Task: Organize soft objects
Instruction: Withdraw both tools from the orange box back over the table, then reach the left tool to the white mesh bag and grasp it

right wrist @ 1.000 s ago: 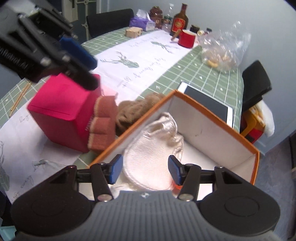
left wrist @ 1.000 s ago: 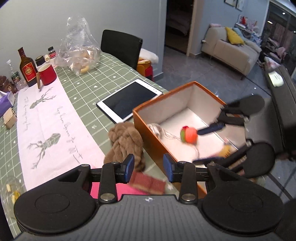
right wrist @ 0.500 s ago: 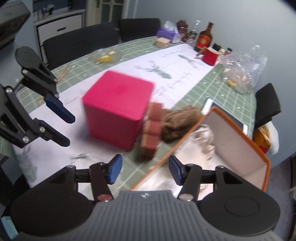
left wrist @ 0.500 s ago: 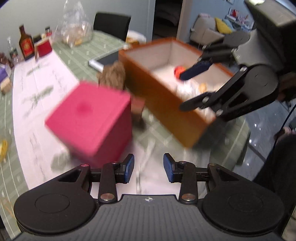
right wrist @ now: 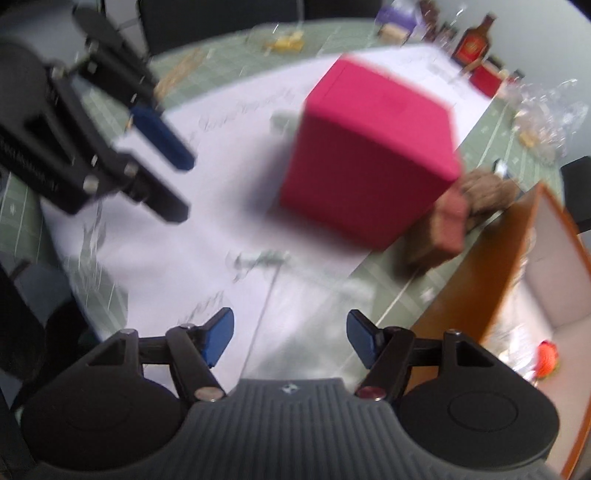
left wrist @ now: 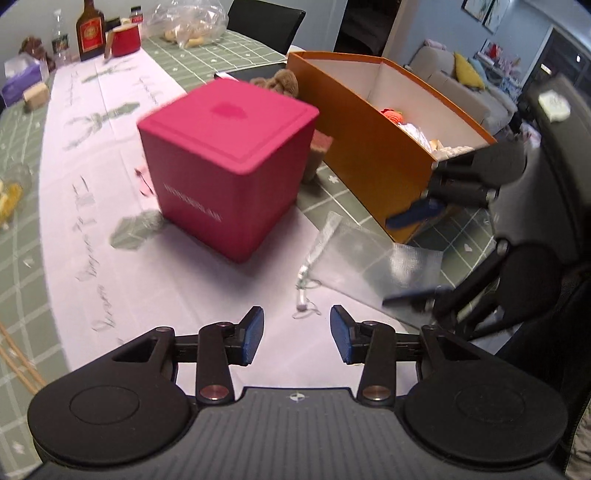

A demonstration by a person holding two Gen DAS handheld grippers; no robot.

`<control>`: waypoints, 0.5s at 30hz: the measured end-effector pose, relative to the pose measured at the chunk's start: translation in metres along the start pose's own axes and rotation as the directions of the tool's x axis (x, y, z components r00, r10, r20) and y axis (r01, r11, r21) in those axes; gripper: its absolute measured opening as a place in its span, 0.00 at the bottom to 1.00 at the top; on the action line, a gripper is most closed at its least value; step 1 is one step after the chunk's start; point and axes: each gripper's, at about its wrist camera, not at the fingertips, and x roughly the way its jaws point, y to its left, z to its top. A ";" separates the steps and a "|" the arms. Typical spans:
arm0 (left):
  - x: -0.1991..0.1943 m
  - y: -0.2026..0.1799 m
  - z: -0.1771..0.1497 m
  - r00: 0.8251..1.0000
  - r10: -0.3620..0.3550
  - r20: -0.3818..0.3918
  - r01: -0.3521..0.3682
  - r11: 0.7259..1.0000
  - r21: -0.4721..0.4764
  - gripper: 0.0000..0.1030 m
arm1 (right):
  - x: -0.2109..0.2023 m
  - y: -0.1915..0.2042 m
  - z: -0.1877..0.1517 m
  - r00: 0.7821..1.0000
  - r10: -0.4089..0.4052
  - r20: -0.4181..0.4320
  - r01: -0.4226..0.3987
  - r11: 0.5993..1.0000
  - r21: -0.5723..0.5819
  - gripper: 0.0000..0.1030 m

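Observation:
A sheer grey drawstring pouch (left wrist: 369, 262) lies flat on the white runner, near the corner of the orange box (left wrist: 369, 147). Its cord (left wrist: 304, 291) trails just beyond my left gripper (left wrist: 297, 332), whose jaws are opening with nothing between them. My right gripper (left wrist: 389, 260) hovers over the pouch's right half; its jaws are opening too and its pads press on nothing. In the blurred right wrist view the right gripper (right wrist: 290, 332) hangs over the greyish pouch (right wrist: 306, 310), with the left gripper (right wrist: 181, 188) at upper left. An orange ball (left wrist: 393, 114) and pale soft things lie inside the box.
A pink cube box (left wrist: 225, 162) stands mid-table. Behind it are a reddish-brown block (left wrist: 319, 142) and a brown fluffy bundle (left wrist: 280, 81). Farther back are a tablet (left wrist: 255, 72), a bottle (left wrist: 89, 31), a red mug (left wrist: 125, 38) and a plastic bag (left wrist: 188, 22).
Both grippers have swung away from the orange box to the near side of the table and sunk lower. The grey pouch has come into view. Both jaws stand wider, the right one most.

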 end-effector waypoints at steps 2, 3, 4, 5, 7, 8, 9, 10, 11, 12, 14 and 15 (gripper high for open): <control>0.007 -0.003 -0.005 1.000 -0.016 0.002 0.016 1.000 -0.001 0.48 | -0.002 0.006 -0.004 1.000 0.007 -0.009 -0.008 1.000 -0.024 0.65; 0.010 -0.006 -0.007 1.000 -0.018 0.007 0.018 1.000 0.004 0.48 | -0.006 0.005 -0.007 1.000 0.014 -0.011 -0.014 1.000 -0.022 0.65; 0.014 -0.009 -0.010 1.000 -0.021 0.015 0.021 1.000 0.004 0.49 | -0.011 0.002 -0.009 1.000 0.024 -0.011 -0.024 1.000 -0.019 0.65; 0.018 -0.012 -0.011 0.999 -0.026 0.022 0.026 1.000 0.001 0.50 | -0.016 0.000 -0.012 1.000 0.028 -0.011 -0.029 0.999 -0.014 0.66; 0.028 -0.020 -0.012 0.999 -0.040 0.019 0.039 0.999 0.029 0.51 | -0.027 -0.007 -0.020 1.000 0.016 -0.010 -0.016 1.000 -0.001 0.66; 0.033 -0.027 -0.011 0.999 -0.043 0.016 0.042 0.997 0.066 0.51 | -0.031 -0.010 -0.024 1.000 0.010 -0.007 -0.010 1.000 0.007 0.67; 0.037 -0.033 -0.010 0.999 -0.046 0.017 0.044 0.994 0.101 0.51 | -0.035 -0.014 -0.029 1.000 0.006 -0.002 -0.006 1.000 0.022 0.67; 0.039 -0.039 -0.009 0.998 -0.051 0.026 0.048 0.990 0.134 0.52 | -0.039 -0.018 -0.033 1.000 0.004 0.002 -0.004 0.999 0.042 0.67; 0.040 -0.044 -0.008 0.998 -0.057 0.038 0.050 0.985 0.165 0.52 | -0.042 -0.022 -0.038 1.000 0.001 0.011 -0.002 0.998 0.060 0.67; 0.041 -0.050 -0.007 0.997 -0.063 0.052 0.051 0.979 0.200 0.57 | -0.046 -0.025 -0.042 1.000 -0.001 0.019 -0.001 0.997 0.079 0.67; 0.042 -0.061 -0.006 0.995 -0.075 0.072 0.054 0.965 0.255 0.63 | -0.052 -0.032 -0.051 0.999 -0.008 0.038 0.003 0.993 0.114 0.67; 0.042 -0.066 -0.006 0.993 -0.084 0.080 0.059 0.960 0.275 0.64 | -0.056 -0.036 -0.055 0.999 -0.012 0.050 0.005 0.991 0.134 0.67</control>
